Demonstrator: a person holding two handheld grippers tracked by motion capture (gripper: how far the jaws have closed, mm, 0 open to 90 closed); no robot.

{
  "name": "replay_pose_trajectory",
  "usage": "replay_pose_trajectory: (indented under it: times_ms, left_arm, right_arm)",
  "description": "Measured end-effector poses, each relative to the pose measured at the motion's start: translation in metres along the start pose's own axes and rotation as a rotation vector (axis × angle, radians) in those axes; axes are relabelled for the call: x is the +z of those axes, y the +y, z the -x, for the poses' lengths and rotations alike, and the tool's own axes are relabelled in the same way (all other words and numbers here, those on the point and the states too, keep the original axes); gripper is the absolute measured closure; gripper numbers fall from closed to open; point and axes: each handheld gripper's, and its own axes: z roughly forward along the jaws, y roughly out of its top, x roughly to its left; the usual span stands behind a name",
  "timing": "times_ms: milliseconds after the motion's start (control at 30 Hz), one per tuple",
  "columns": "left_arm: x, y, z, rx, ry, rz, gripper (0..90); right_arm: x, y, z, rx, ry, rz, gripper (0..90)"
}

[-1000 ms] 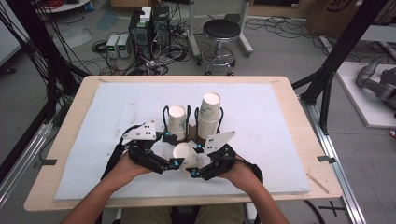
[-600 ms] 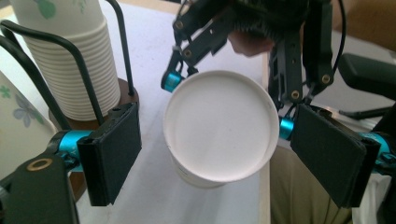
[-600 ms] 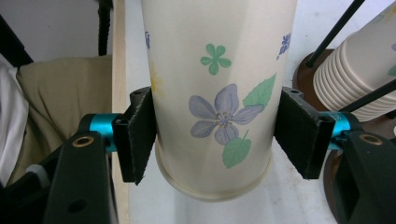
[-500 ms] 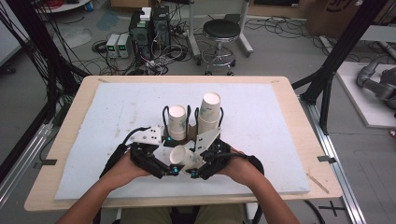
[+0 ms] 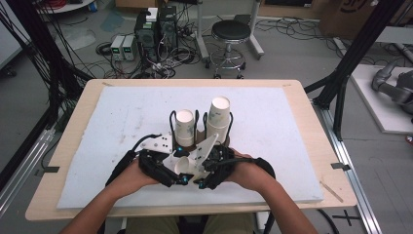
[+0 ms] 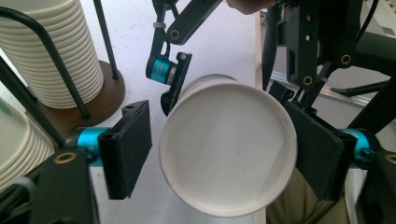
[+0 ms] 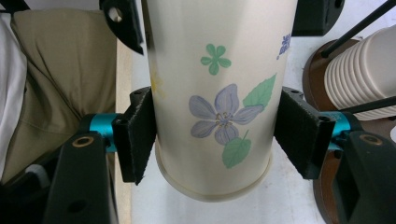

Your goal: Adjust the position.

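Note:
A white paper cup (image 5: 184, 165) printed with blue flowers and green leaves (image 7: 219, 116) lies on its side between my two grippers, near the front of the table. My right gripper (image 7: 215, 140) is shut on it, its pads (image 7: 135, 140) pressing both sides of the cup. My left gripper (image 6: 222, 149) faces one round end of the same cup (image 6: 229, 149). Its jaws have just been closing around that end. The right-hand pad (image 6: 317, 149) is at the cup's edge, and a thin gap shows beside the left-hand pad (image 6: 126, 149). Both grippers (image 5: 168, 168) (image 5: 207, 165) meet just in front of the cup stacks.
A brown-based wire holder (image 5: 197, 144) just behind the grippers carries two stacks of paper cups, a shorter one (image 5: 185, 127) and a taller one (image 5: 219, 117). The white mat (image 5: 292, 146) covers the wooden table (image 5: 319, 146). A stool (image 5: 231, 34) and electronics stand on the floor beyond.
My right hand has lifted slightly and drawn in toward the left gripper with the cup. The left hand has stayed where it was.

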Motion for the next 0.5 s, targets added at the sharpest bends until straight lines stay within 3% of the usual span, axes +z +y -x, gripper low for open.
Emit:
replay_pose_trajectory:
  times_ms: [167,400,467,500]
  left_arm:
    - [0.0008,-0.0005,-0.0006,0.022,-0.009,-0.009,34.1]
    - [-0.0002,-0.0004,-0.0008,0.029,-0.006,-0.009,35.5]
    - [-0.0013,-0.0005,-0.0011,0.025,-0.005,0.0,35.8]
    - [-0.0031,-0.0009,-0.0019,0.026,-0.006,0.018,36.2]
  right_arm:
    - [0.0018,0.0011,-0.0009,0.015,0.012,-0.024,34.2]
    - [0.002,-0.0003,-0.0009,0.015,0.01,-0.013,32.0]
    - [0.0007,-0.0024,-0.0002,0.025,-0.005,0.015,28.1]
    - [-0.0015,-0.0051,0.0007,0.063,-0.02,0.052,21.6]
